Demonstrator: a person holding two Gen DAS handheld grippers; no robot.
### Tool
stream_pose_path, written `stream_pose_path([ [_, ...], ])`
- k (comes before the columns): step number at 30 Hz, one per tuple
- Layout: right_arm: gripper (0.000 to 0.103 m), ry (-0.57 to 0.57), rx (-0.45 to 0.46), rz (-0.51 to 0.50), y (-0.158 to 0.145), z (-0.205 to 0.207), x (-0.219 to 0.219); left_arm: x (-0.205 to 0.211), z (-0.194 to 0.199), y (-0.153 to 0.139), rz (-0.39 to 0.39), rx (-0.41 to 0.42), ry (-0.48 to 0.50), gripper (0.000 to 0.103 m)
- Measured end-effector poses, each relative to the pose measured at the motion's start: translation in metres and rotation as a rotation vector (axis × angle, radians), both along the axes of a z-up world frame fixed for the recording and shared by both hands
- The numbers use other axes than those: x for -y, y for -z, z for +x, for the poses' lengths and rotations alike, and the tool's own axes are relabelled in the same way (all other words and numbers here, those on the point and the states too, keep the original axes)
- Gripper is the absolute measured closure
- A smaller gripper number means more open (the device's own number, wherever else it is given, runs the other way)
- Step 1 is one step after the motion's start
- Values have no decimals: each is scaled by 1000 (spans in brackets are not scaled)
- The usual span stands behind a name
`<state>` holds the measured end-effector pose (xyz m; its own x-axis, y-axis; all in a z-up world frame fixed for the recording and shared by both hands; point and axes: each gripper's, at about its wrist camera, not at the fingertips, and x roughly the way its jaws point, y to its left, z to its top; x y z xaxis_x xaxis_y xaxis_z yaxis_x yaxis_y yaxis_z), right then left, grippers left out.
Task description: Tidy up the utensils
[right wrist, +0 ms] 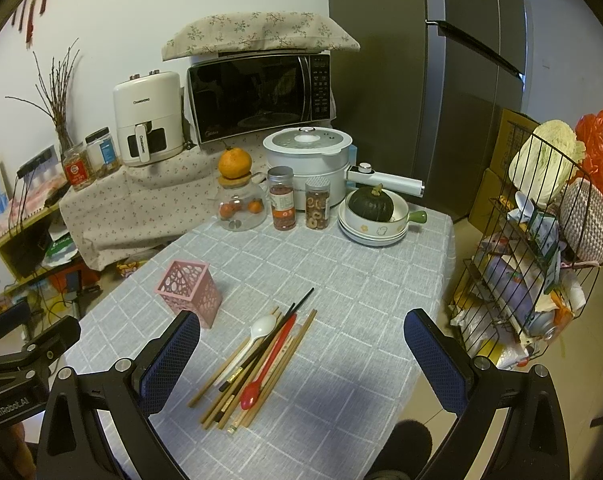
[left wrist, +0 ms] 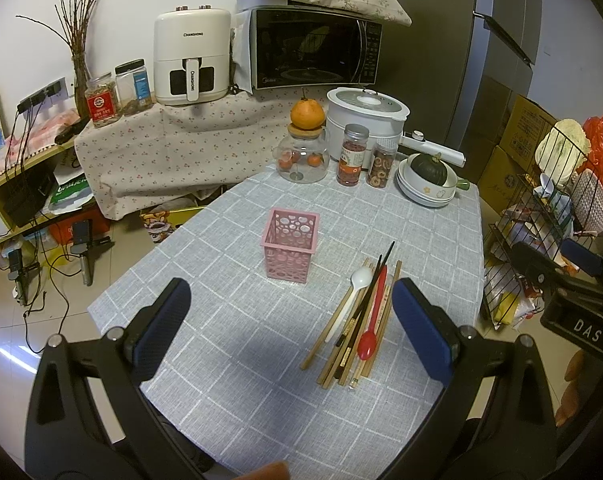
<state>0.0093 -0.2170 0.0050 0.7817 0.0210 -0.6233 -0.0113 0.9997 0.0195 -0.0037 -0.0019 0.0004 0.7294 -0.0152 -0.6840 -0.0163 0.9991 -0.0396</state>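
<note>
Both your left gripper (left wrist: 291,316) and right gripper (right wrist: 301,348) hang with jaws wide apart, holding nothing. The heap of wooden chopsticks, white spoon and red plastic spoon (right wrist: 261,364) lies near the table's right edge, beside the upright pink perforated square holder (right wrist: 189,292). Pinch one piece by its free end, mid-pad, so its neighbours stay put.

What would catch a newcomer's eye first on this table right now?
Probably the loose pile of chopsticks in the middle of the grey checked tablecloth, with a red spoon and a white spoon lying on it. Just left of it stands an empty pink holder. Both grippers hover open over the near edge, holding nothing.
</note>
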Motion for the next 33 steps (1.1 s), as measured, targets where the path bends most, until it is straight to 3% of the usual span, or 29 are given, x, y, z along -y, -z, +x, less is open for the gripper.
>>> stream_pose_path([
  [24,0,10,-46,22,5,4,7,3,5,8,-25,-47,24,3],
  [33,0,29,-182,34,13,47,25,10,49,34,-93,-217,149,3],
])
